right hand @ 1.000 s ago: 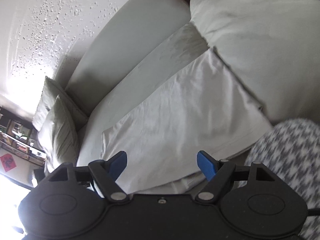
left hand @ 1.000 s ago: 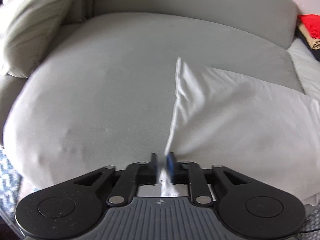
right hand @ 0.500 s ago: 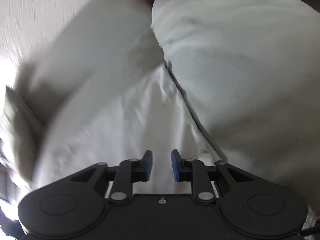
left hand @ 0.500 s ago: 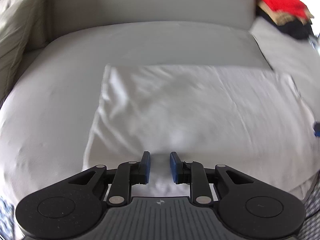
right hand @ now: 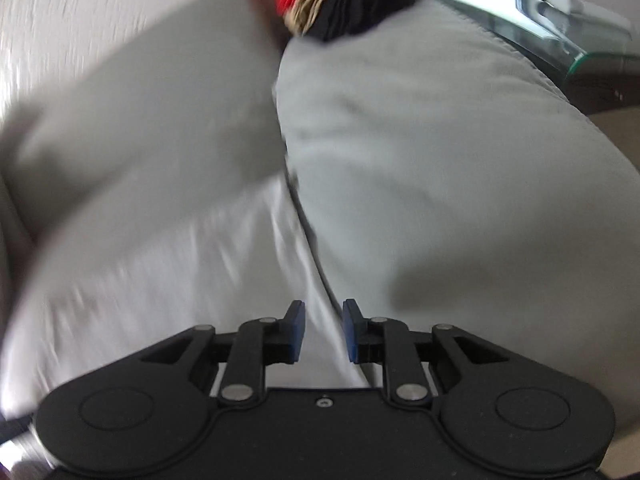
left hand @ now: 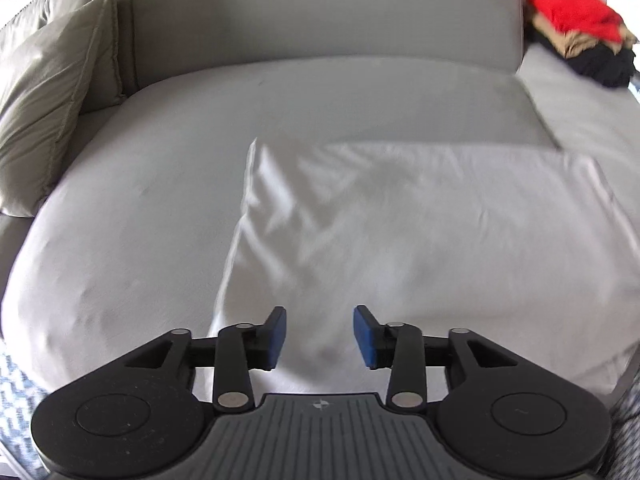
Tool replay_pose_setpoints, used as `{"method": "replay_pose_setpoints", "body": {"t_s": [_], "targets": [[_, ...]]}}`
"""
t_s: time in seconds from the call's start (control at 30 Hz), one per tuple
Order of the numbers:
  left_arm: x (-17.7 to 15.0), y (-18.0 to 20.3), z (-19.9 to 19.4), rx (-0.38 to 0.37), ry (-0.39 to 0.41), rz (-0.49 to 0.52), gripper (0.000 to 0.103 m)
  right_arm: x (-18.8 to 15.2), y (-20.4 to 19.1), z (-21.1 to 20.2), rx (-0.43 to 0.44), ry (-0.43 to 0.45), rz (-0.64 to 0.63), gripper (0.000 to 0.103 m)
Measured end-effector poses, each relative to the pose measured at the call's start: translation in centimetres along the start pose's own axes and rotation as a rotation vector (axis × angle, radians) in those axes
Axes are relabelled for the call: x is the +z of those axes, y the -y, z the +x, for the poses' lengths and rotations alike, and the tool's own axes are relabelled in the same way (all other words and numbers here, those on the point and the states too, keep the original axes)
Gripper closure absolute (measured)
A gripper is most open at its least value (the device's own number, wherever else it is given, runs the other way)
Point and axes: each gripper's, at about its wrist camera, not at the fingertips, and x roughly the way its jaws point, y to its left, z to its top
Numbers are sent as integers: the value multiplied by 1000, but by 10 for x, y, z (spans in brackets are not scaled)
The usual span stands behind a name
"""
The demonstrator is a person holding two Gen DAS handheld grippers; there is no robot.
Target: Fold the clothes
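No legible text, labels, brand names, numbers or signs in either view. Only mark: small round cross-shaped emblem [left hand: 321, 403] moulded on ribbed grey housing of left gripper [left hand: 319, 337], centre top edge; no chars readable in it. Right wrist view is motion-blurred; nothing printed can be made out there.

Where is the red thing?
In the left wrist view the red cloth is top right, on a clothes pile in the sofa corner.
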Motion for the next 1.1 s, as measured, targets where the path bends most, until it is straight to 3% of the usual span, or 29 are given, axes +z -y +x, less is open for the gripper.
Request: {"method": "replay_pose_setpoints", "body": {"t_s": [0.1,0.27,0.33,0.37,0.4,0.47,0.6,0.73,0.87,0.93,1.0,1.03,1.07,1.1], "targets": [[16,16,11,-16,26,19,58,15,-3,23,94,14,63,83],[43,38,47,-28,34,42,56,30,-12,81,233,-79,174,83],[47,39,60,0,9,46,56,32,-7,99,218,-128,220,88],[48,39,65,22,-5,49,55,33,-4,100,160,-106,199,103],[48,37,68,43,-9,54,47,33,-2,100,102,-84,178,103],[52,32,69,43,5,48,44,34,3,101,-13,-40,136,103],[63,26,70,24,48,24,48,35,-17,76,-64,53,61,98],[74,19,72,5,91,1,49,42,-23,67,71,137,121,91],[85,13,75,-20,133,-22,66,43,-42,94,282,30,168,84],[91,19,89,-95,130,-11,69,39,-55,110,378,-30,148,84],[93,24,103,-111,133,12,68,33,-61,125,396,-74,130,84],[94,22,109,-66,140,3,68,32,-59,130,362,-72,127,85],[95,16,114,4,145,-26,68,31,-51,134,308,-34,133,97],[94,4,119,54,150,-69,68,32,-42,134,252,14,150,102]]}}
